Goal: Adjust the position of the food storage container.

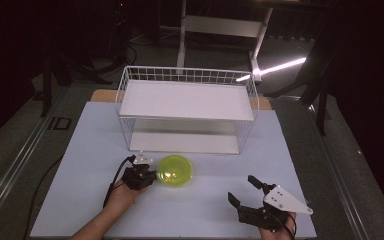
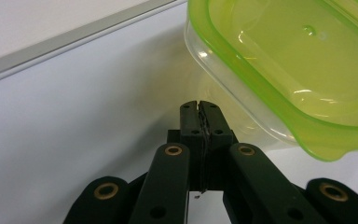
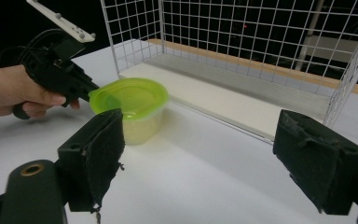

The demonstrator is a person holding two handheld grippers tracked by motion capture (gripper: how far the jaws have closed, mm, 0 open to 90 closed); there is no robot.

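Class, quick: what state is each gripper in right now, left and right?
Left gripper: shut, empty, its tips beside the clear plastic container with a green lid.
Right gripper: open, holding nothing.

Container [image 2: 303, 70] cut off (top and right edges), left gripper view.

Bright lit table [image 1: 80, 200], dark surroundings, soft shadows, slightly blurred pictures.

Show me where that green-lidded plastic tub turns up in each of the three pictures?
High view: the green-lidded tub sits low, left of centre, beside the left gripper.
Left gripper view: upper right, just right of the closed jaws.
Right gripper view: left of centre, before the left gripper.
Shared landmark: the white wire rack behind the tub.
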